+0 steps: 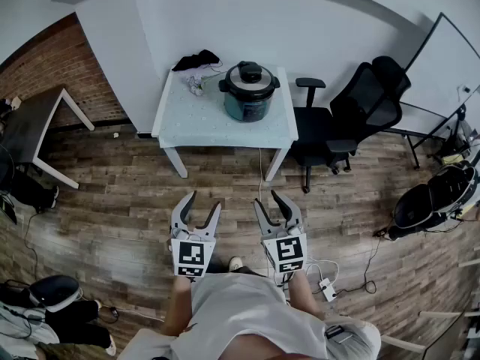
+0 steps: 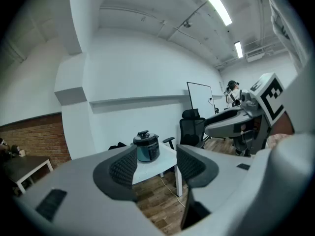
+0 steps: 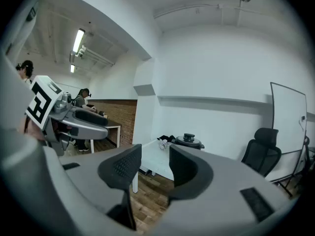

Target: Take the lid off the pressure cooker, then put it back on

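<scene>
On the table (image 1: 196,123), lidded teal cooker (image 1: 248,100)

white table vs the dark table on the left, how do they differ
The white table has a pale top and carries the pressure cooker; the dark table has a black top. The white table stands by the white wall, the dark table by the brick wall. Both have white legs.

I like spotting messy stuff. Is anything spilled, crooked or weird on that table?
Nothing is spilled or broken. The pressure cooker stands upright on the table, lid on. Only a dark cloth lies bunched at the back corner.
</scene>
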Demonstrator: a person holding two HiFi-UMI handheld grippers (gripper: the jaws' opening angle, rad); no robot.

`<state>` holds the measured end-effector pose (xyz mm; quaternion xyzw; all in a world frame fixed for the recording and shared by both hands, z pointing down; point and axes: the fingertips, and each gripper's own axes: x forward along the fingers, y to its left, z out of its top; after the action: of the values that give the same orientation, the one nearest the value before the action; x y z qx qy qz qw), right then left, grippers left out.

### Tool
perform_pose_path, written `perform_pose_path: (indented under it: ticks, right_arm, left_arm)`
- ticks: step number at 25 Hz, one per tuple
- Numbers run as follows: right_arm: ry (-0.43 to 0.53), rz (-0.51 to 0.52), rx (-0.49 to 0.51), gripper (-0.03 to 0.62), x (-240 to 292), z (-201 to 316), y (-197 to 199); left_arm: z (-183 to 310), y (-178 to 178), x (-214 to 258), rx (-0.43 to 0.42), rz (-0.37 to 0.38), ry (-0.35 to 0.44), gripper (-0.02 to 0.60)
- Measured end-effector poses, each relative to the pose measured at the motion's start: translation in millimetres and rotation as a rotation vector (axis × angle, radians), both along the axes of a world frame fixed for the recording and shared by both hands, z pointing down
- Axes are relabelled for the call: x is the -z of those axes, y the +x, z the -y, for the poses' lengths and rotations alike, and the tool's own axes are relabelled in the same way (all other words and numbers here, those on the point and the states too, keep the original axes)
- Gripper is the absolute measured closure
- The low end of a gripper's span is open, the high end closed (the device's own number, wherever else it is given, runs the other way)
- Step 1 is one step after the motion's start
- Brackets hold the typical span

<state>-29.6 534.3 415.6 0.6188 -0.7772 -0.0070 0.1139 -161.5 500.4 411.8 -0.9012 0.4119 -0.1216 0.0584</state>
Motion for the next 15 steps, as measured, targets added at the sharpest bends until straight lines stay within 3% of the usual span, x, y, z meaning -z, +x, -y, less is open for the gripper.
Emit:
perform_pose_path:
  ticks: [15]
  right_arm:
    - [-0.002, -0.003, -0.019, 0.405, -5.1, 32.7, 22.8]
  left_arm:
    - [36.9, 18.9, -4.0, 0.007, -0.027, 0.009, 0.336]
